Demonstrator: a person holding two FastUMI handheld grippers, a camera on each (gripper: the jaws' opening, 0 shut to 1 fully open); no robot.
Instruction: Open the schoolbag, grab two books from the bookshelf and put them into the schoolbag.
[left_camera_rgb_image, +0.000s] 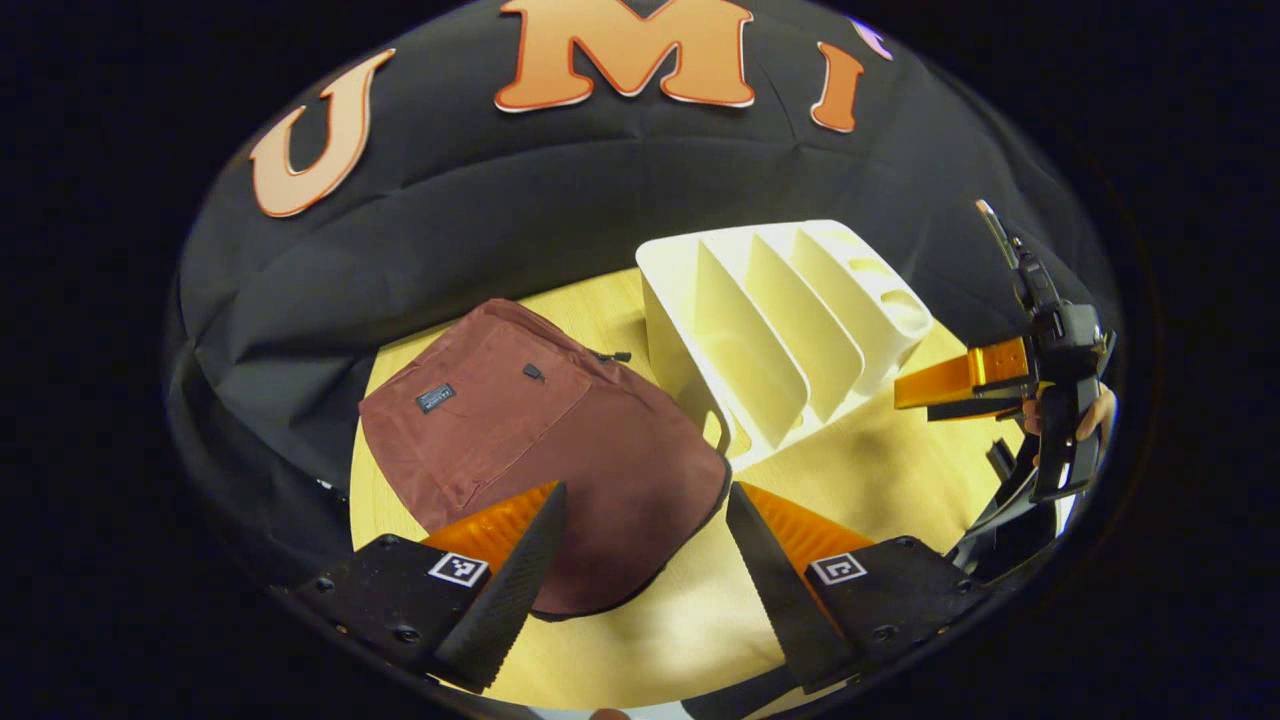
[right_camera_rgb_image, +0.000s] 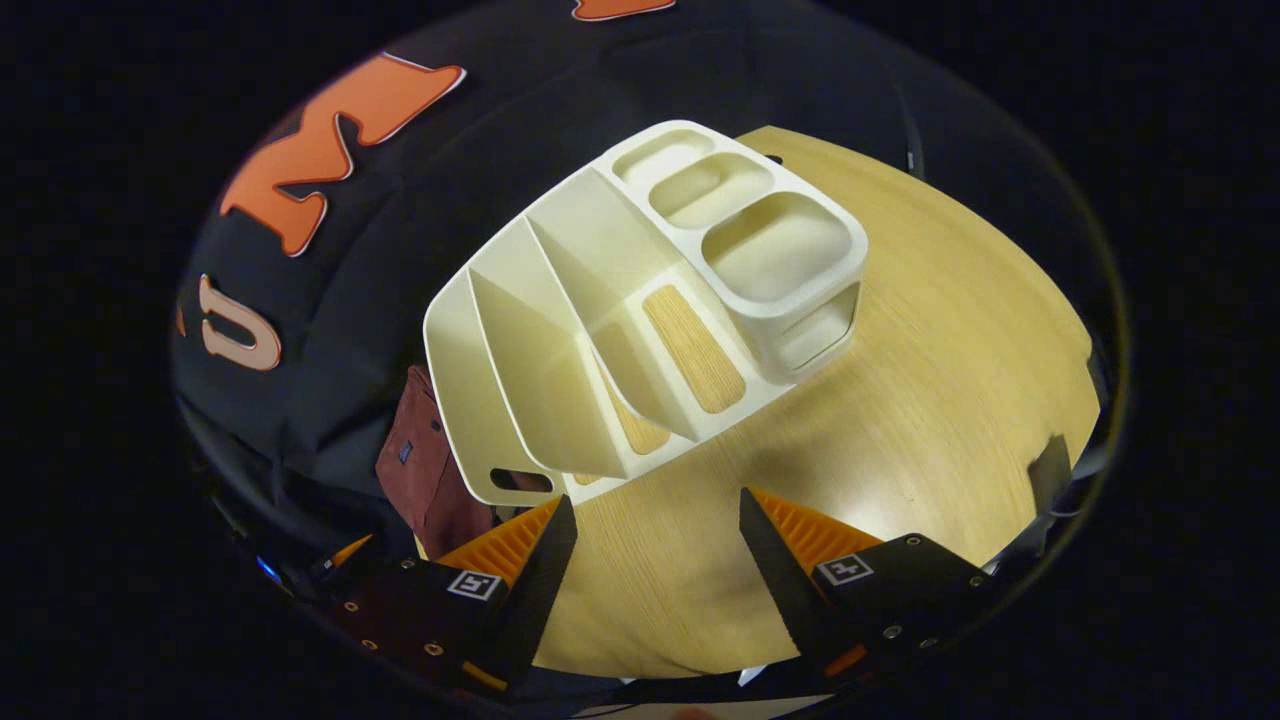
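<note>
A dark red schoolbag (left_camera_rgb_image: 540, 440) lies flat on the round wooden table (left_camera_rgb_image: 690, 620), its zip shut as far as I can see. My left gripper (left_camera_rgb_image: 645, 540) hovers open just above the bag's near edge, nothing between its fingers. A cream bookshelf (left_camera_rgb_image: 780, 330) with slanted dividers stands right of the bag; its slots hold no books. In the right gripper view the bookshelf (right_camera_rgb_image: 640, 300) sits ahead, and my right gripper (right_camera_rgb_image: 655, 555) is open over bare table in front of it. The schoolbag (right_camera_rgb_image: 430, 480) peeks out at the shelf's left. The right gripper (left_camera_rgb_image: 1000, 390) is also seen far right, held by a hand.
The black cloth wall (left_camera_rgb_image: 560, 200) closes in behind the bag and shelf. Bare tabletop (right_camera_rgb_image: 950, 360) stretches to the right of the shelf and in front of it. The table's round edge (right_camera_rgb_image: 1085, 330) runs close on the right.
</note>
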